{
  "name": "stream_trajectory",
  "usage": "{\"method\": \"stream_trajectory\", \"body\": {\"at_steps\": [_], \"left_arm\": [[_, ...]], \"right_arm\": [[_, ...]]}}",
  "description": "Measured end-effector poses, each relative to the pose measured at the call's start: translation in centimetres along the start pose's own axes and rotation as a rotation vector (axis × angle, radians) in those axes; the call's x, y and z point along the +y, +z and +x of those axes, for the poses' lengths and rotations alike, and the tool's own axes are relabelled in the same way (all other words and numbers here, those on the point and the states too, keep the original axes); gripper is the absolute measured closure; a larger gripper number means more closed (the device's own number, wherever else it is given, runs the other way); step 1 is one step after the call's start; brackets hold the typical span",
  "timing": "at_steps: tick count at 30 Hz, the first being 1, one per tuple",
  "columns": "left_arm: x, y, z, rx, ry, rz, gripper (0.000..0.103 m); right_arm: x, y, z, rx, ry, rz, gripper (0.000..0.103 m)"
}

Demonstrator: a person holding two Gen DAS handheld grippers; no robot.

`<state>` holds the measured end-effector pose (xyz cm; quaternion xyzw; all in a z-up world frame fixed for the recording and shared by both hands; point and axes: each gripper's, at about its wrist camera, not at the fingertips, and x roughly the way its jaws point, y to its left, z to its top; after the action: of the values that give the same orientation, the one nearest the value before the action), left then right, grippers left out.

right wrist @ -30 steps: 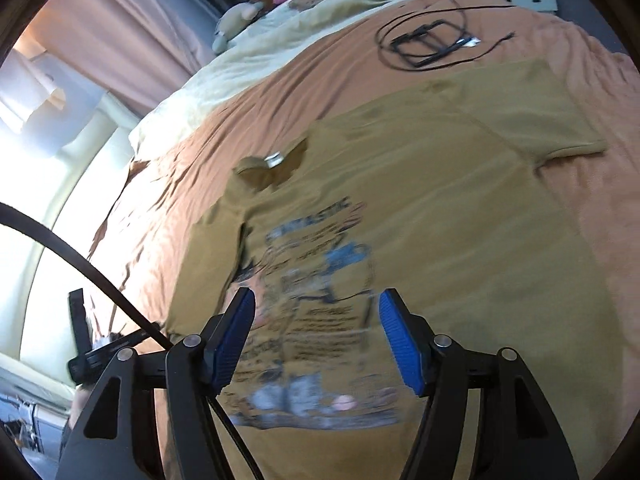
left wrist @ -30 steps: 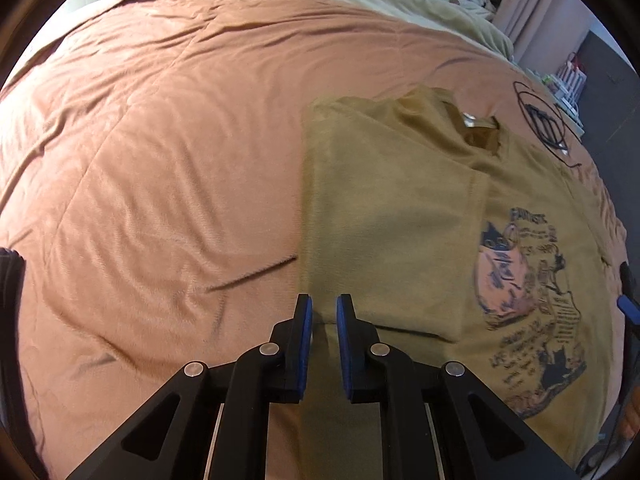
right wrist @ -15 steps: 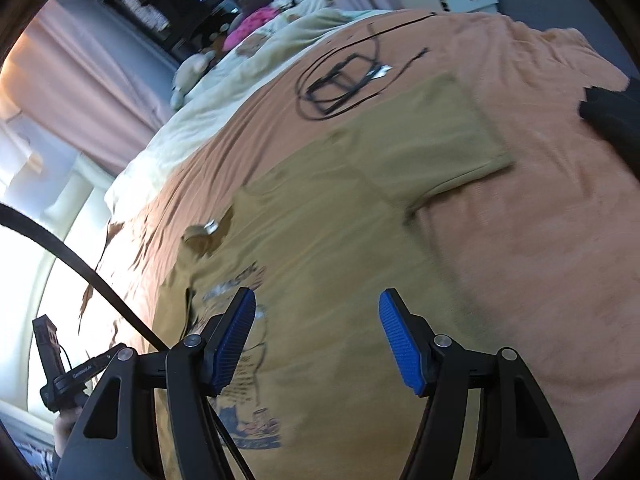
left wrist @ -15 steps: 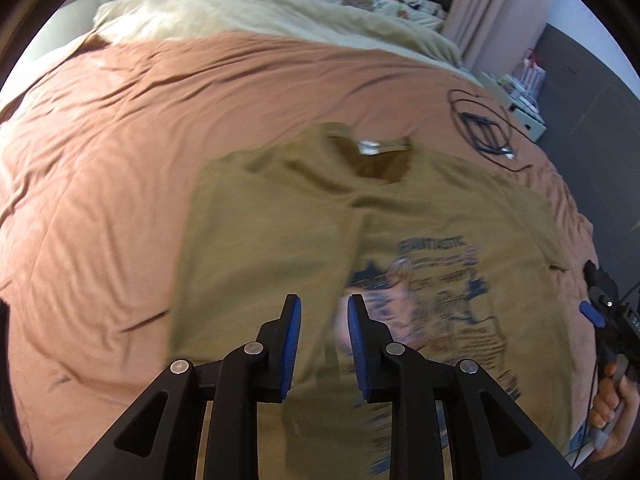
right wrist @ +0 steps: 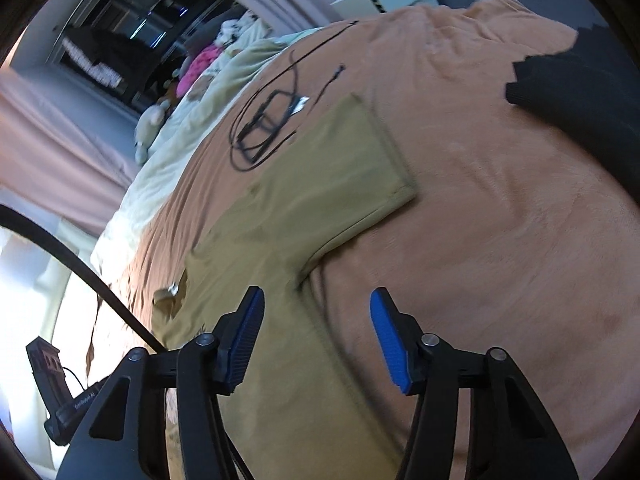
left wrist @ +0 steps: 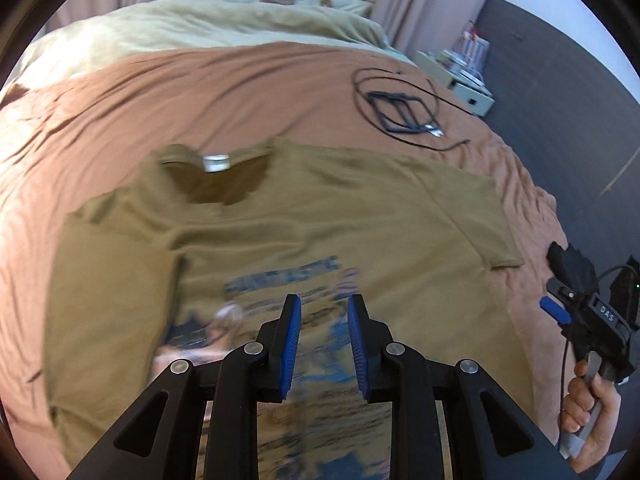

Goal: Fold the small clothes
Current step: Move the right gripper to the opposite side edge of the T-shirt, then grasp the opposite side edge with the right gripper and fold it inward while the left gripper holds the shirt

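My right gripper (right wrist: 316,334), jaws apart and just closing on nothing, hangs nearest the T-shirt's (left wrist: 360,216) unfolded sleeve (right wrist: 340,168) — left gripper (left wrist: 320,336), narrowly apart, over the print

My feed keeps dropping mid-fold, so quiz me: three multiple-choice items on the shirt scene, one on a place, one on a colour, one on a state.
1. Where does the black cable lie?
A. on the blanket beyond the shirt
B. on the shirt's print
C. on the floor

2. What colour is the shirt?
A. white
B. olive tan
C. pink

3. How does the sleeve under the right tool lie?
A. spread flat, unfolded
B. rolled up
C. tucked under the shirt

Answers: 1 A, it coils on bare blanket past the collar. 2 B, plain in both views. 3 A, it sticks out flat on the blanket.
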<state>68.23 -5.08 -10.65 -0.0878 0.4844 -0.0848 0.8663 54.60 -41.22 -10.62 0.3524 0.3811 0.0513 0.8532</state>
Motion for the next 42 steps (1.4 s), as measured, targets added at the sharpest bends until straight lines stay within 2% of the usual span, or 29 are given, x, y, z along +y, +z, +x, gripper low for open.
{"method": "stream_trajectory", "body": {"at_steps": [5,12,18,22,24,26,32,37,42], "left_arm": [[-3.1,0.6,2.2,0.005,-0.074,-0.002,0.077],[-6.3,1.3,5.4,0.021,-0.108,0.024,0.077],[-8.9,1.6,8.1,0.041,-0.136,0.054,0.077],[-10.4,1.7,10.0,0.057,-0.147,0.075,0.079],[-11.1,1.8,10.8,0.064,-0.149,0.090,0.083],[-11.8,2.0,11.5,0.070,-0.157,0.104,0.086],[-13.7,2.6,13.5,0.087,-0.203,0.122,0.097],[-15.4,2.7,14.2,0.103,-0.256,0.123,0.097],[-16.1,2.3,14.9,0.130,-0.272,0.113,0.098]], "right_arm": [[-0.9,0.0,0.1,-0.019,0.014,0.037,0.058],[-1.8,0.8,2.1,-0.035,0.005,0.099,0.061],[-2.5,1.8,4.7,-0.021,-0.005,0.186,0.069],[-2.7,2.5,5.7,-0.034,-0.008,0.219,0.081],[-2.6,2.9,6.1,-0.043,-0.022,0.210,0.088],[-2.3,2.9,6.2,-0.045,-0.046,0.199,0.100],[-0.4,2.7,5.0,-0.074,-0.026,0.146,0.101],[1.3,2.8,3.9,-0.081,0.026,0.095,0.101],[2.1,2.6,3.1,-0.063,0.084,0.051,0.101]]}}
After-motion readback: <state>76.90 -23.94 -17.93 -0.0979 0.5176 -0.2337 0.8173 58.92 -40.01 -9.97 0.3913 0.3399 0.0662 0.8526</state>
